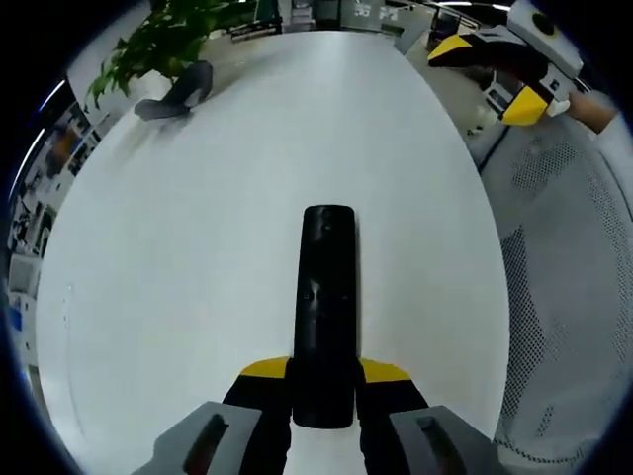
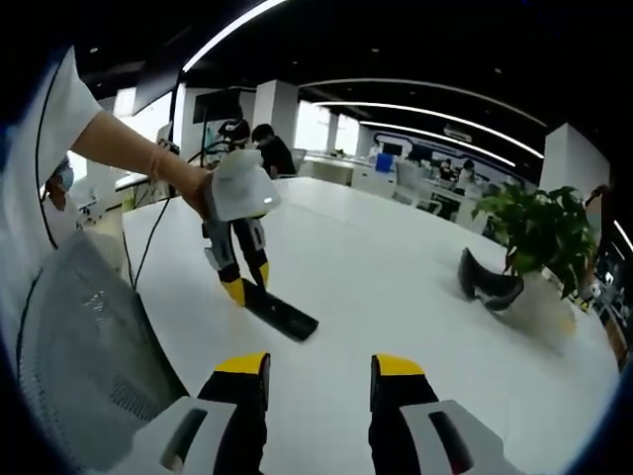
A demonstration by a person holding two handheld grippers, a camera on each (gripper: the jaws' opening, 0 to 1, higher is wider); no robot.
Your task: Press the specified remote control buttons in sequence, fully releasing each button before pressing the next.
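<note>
White table: fills most of the left gripper view, its far edge curving along the top of the frame; in the right gripper view it spreads across the centre and right

Mesh chair back: grey, right side of the left gripper view, cut off by the frame edge; also at lower left of the right gripper view, partly hiding the person's body

Person's arm: enters from upper left of the right gripper view, hand on the left gripper's housing; the rest is cut off

Potted plant: right of the right gripper view, pot pale and hard to separate from the table; upper left of the left gripper view, blurred

Dark curved object: lies just beside the plant; what it is cannot be made out

Left gripper: yellow-tipped jaws closed against the near end of the remote, one on each side; seen from outside at centre left of the right gripper view, tips down at the table

Right gripper: jaws apart, nothing between them, bottom centre of its own view; upper right of the left gripper view, well apart from the remote

Remote control: black, slim, flat on the table, running up from the left jaws to frame centre; buttons too dim to tell apart; near end hidden between the jaws
</note>
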